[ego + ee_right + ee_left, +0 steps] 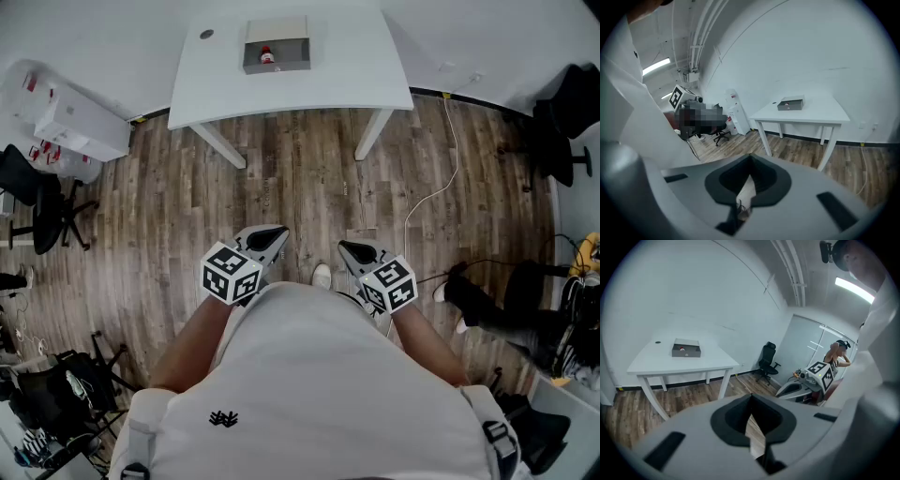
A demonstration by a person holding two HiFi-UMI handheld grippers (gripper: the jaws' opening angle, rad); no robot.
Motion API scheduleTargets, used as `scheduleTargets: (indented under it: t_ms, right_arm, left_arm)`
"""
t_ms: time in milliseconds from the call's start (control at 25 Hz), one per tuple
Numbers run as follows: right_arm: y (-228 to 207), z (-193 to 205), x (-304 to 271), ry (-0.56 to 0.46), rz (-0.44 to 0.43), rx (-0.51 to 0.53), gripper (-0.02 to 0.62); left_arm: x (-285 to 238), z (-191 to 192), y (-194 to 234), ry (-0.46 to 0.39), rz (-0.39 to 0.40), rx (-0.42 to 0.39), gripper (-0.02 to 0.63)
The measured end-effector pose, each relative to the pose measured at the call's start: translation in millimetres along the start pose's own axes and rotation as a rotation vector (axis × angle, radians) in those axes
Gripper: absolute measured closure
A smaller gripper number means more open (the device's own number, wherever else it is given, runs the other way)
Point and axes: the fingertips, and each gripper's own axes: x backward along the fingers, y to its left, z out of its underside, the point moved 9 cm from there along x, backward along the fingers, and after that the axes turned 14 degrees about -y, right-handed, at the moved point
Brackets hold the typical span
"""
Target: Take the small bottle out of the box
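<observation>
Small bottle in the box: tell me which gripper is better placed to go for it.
Left, marginally. The box on the table sits nearly straight ahead of the left gripper, the right gripper off to its side. Both are far away, jaws together and empty.

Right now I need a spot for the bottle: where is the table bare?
The table is bare from the box to its near edge and right of the box. Left of it lies only a dark disc. Only the box, holding the bottle, is taken.
</observation>
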Motion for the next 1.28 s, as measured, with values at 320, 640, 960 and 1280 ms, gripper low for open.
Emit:
scheduleTargets:
  t_ms: [320,640,960,1280]
  right_arm:
    - [-14,-3,-1,0.035,-0.040,0.033,0.591]
    - [-29,-16,-22,0.050,-0.037,0.041,0.591]
    - [-71,-59,-58,0.022,0.070,0.032,0.589]
    - [-109,-101,-112,0.017,0.142,0.033,0.511]
  left_arm:
    - [-21,-5,-3,-0.033,-0.017,0.019,0.600]
    - [-27,-3,27,-0.029,-0.044,0.058,0.600]
    - [-66,-33,91,-0.053,0.038,0.059,0.600]
    - [-102,-73,158,-0.067,0.076,0.027,0.598]
